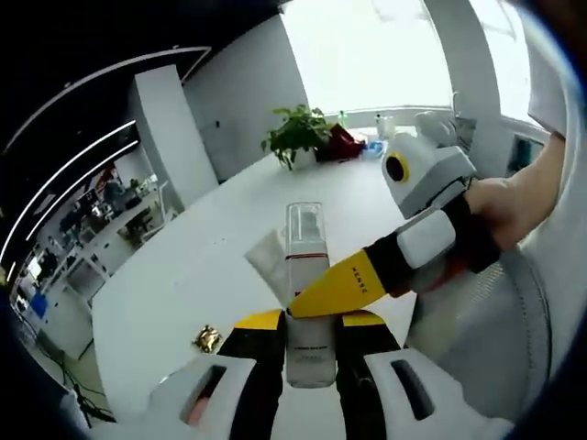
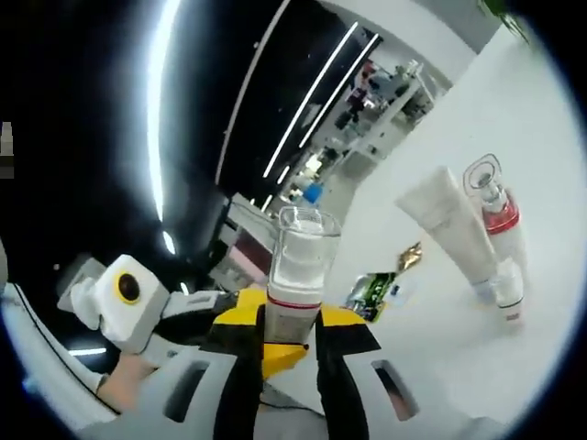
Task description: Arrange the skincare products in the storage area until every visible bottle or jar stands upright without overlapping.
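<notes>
A clear-capped white bottle (image 1: 305, 238) with a red band stands upright between my left gripper's (image 1: 310, 321) yellow-tipped jaws, which are shut on its lower body. My right gripper (image 1: 316, 298) reaches in from the right, one yellow jaw lying across the front of the same bottle. In the right gripper view that bottle (image 2: 298, 261) rises between my right gripper's (image 2: 293, 316) jaws, shut on it, with the left gripper (image 2: 275, 353) coming in from the lower left. A white tube (image 2: 449, 229) and a red-banded bottle (image 2: 500, 220) lie on the white table (image 2: 523, 110).
A white tube (image 1: 266, 261) lies on the table (image 1: 183, 275) behind the held bottle. A small gold object (image 1: 208, 339) sits at the left; a green packet (image 2: 371, 289) lies near the gold object (image 2: 410, 257). A potted plant (image 1: 298, 133) stands at the far end.
</notes>
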Demonstrator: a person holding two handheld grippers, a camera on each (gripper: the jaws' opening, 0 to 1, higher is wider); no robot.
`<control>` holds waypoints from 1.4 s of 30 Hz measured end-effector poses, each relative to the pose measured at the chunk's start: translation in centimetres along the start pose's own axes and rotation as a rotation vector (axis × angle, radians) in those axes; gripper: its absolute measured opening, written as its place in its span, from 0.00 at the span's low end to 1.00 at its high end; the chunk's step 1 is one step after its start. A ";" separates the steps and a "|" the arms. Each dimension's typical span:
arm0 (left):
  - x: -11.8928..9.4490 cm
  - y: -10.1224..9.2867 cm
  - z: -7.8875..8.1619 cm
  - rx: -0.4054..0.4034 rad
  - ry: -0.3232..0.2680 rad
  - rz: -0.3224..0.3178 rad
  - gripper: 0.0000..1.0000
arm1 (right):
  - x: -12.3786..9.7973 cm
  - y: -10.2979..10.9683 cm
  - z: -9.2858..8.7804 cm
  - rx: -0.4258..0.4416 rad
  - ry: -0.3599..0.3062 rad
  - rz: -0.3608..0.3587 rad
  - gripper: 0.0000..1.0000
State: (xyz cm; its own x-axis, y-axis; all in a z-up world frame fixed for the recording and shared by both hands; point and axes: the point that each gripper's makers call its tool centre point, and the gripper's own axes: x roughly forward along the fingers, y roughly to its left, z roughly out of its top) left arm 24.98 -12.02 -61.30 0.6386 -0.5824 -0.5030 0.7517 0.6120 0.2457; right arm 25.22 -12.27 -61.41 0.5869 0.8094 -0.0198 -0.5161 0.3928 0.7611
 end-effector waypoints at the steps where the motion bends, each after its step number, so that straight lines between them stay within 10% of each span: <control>1: 0.0 -0.1 0.1 -0.001 -0.001 0.000 0.25 | -0.1 0.0 0.0 0.000 -0.002 0.000 0.21; 17: -1.0 -2.2 -1.0 0.021 -0.018 -0.104 0.35 | -1.6 1.2 0.3 -0.179 0.048 0.042 0.19; 42: -5.1 -3.4 1.8 -0.096 -0.097 -0.372 0.47 | -3.2 4.1 -4.1 -0.746 0.497 0.417 0.19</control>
State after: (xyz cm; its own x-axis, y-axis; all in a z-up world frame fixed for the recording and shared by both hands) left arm 19.46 -12.03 -58.06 0.3419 -0.8189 -0.4610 0.9188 0.3942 -0.0190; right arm 18.67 -11.47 -60.83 0.0285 0.9696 -0.2431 -0.9832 0.0711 0.1683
